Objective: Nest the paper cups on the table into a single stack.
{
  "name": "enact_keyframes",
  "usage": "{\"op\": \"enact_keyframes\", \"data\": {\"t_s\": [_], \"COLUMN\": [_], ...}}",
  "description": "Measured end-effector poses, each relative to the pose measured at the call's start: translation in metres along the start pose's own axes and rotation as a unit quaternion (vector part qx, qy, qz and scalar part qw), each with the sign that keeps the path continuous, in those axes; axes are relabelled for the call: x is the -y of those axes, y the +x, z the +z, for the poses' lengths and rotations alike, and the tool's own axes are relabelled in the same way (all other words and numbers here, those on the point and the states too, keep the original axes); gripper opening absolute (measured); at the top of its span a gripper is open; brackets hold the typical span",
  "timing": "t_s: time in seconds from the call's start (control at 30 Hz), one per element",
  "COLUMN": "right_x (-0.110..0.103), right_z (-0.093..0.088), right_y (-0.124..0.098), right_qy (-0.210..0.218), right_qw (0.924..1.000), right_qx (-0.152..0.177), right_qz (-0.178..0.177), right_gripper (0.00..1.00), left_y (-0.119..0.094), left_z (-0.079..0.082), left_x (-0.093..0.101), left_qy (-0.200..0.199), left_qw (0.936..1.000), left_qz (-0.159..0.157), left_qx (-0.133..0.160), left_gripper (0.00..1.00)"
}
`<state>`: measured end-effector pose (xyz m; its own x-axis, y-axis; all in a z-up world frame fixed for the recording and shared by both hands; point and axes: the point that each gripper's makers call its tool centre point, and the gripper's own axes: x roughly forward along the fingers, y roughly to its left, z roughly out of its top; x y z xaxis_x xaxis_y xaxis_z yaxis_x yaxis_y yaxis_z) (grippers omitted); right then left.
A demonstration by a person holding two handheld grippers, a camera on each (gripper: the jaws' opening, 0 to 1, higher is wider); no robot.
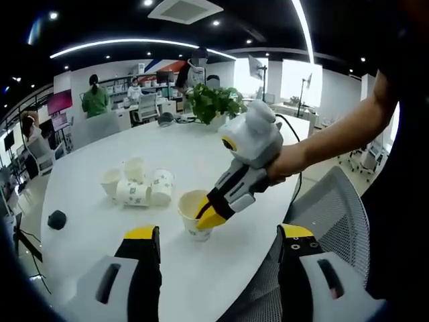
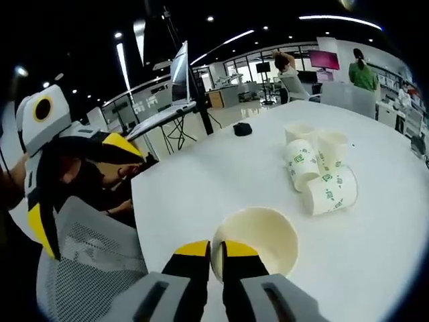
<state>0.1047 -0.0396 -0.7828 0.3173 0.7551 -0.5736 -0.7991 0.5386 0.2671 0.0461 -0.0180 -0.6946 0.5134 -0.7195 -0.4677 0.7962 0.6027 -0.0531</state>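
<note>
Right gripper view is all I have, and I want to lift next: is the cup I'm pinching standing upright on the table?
Observer: Yes. The left gripper view shows the cup upright near the table edge, with the right gripper shut on its rim, one jaw inside.
Operator: Is the left gripper free to help?
Observer: The left gripper is open with nothing between its jaws, and it faces that cup.
</note>
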Motion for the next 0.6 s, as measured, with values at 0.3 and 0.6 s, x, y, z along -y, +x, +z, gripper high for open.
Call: {"op": "enact_keyframes", "data": {"t_s": [0.3,0.6], "right_x": [-0.0004,-0.0019], "right_z": [-0.0002,0.0003], "right_y": [-0.0004,0.0002], "right_qy": [0.006,-0.002], "right_qw": [1.0000,1.0000], "right_qx": [-0.002,-0.008], "right_qz": [-0.003,-0.002], "right_gripper": [0.04,0.05], "left_y": [0.0011,-0.0001], "left_z": [-0.0008,-0.0004], "left_x": [0.0007,-0.0026], "left_qy": [-0.001,-0.003], "left_qw": [1.0000,1.0000], "left_qz": [0.000,0.004], "left_qx": [0.003,0.007], "left_gripper": [0.69,0.69]}}
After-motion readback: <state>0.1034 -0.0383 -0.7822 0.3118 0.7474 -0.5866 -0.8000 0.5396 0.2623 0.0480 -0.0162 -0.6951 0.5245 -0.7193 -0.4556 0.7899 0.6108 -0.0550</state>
